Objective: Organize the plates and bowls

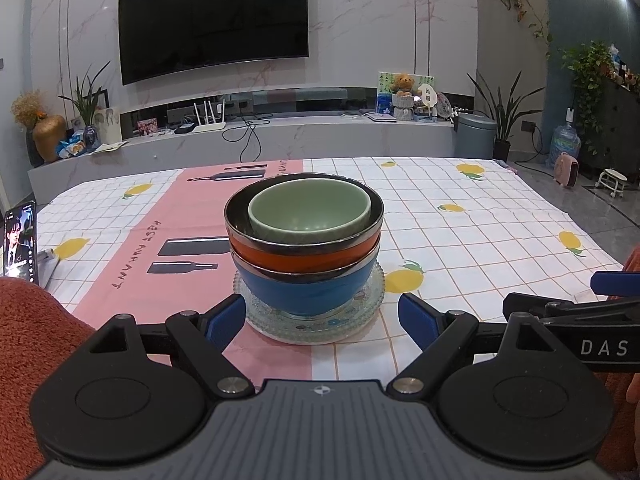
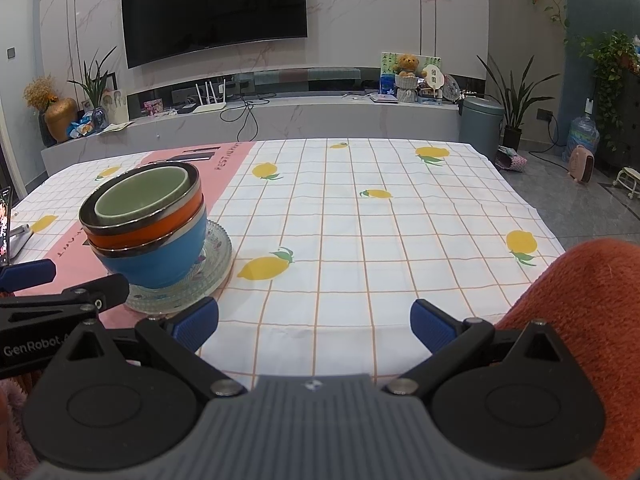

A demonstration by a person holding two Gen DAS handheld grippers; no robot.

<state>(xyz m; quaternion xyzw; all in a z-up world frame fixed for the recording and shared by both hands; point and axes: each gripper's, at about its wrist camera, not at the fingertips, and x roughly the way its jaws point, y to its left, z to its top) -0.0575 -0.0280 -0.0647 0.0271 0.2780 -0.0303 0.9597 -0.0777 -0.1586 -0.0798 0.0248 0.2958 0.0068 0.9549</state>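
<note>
Green bowl (image 1: 308, 210) sits nested in the orange bowl (image 1: 304, 256), that in the blue bowl (image 1: 306, 294), all on glass plates (image 1: 316, 326) on the tablecloth (image 1: 460, 240). Your left gripper (image 1: 322, 314) is spread wide, empty, stack just ahead between the fingers. Your right gripper (image 2: 316, 320) is wide too, empty, stack off its left.

A: Any readable text?
B: "DAS" in white on the black body of the right gripper (image 1: 604, 347), seen from the left wrist view. "GenRobot" on the left gripper (image 2: 32, 349), from the right wrist view.
A: The tablecloth (image 1: 132, 256)?
B: Pink strip carries upside-down lettering, not legible. Phone screen (image 1: 18, 240) text too small.
</note>
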